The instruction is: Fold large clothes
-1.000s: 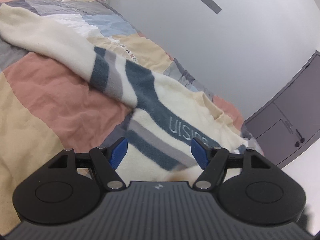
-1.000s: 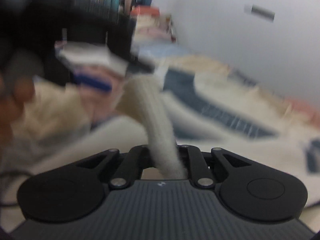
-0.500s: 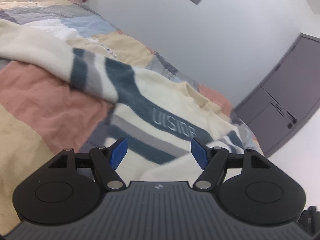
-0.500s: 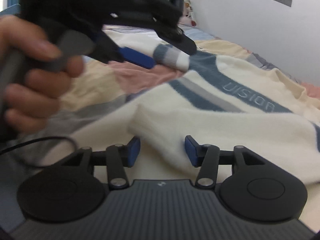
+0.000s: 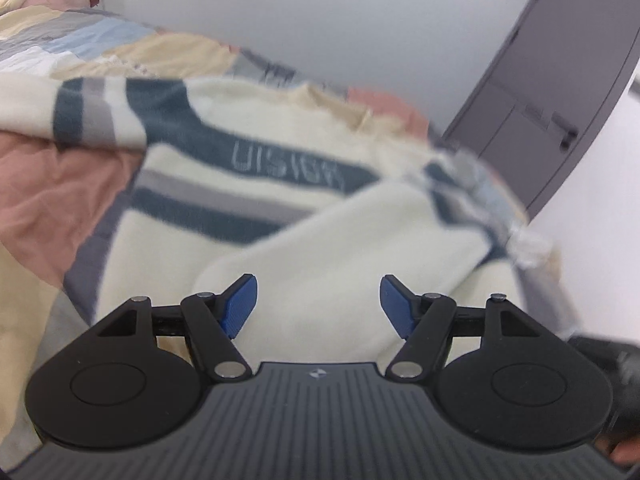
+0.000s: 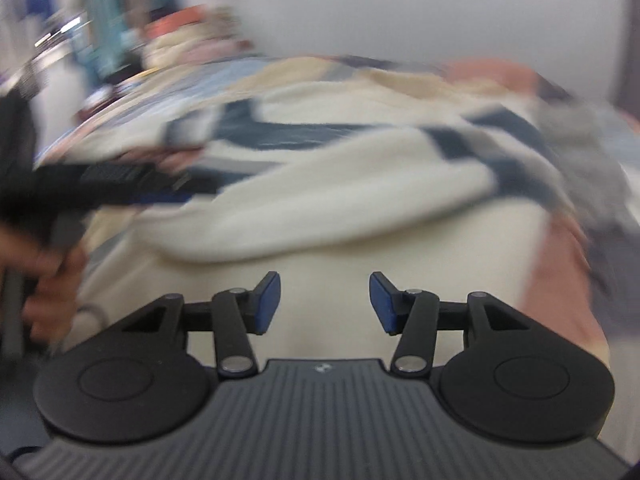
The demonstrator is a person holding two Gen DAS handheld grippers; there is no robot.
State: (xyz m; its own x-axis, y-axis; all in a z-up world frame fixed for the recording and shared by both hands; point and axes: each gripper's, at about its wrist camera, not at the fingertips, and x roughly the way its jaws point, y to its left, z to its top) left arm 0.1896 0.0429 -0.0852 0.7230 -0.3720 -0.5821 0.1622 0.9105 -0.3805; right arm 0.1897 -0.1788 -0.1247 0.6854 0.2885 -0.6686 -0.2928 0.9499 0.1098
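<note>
Sweater (image 5: 328,240) lies beyond both parted jaws, apparently untouched

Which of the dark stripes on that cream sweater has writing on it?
The widest dark blue stripe across the sweater chest: pale letters run along it. The thinner blue stripe below and grey stripe are plain.

A patchwork quilt (image 5: 60,184) of pink, cream, grey and blue covers the bed; a grey door (image 5: 560,92) stands in the white wall (image 5: 320,12).

From the right wrist view everything smears: the sweater (image 6: 320,184), the hanging clothes (image 6: 100,20) at the far end, and a hand (image 6: 44,280) cut off at the left edge. The sweater's lettering (image 5: 288,164) barely reads.
</note>
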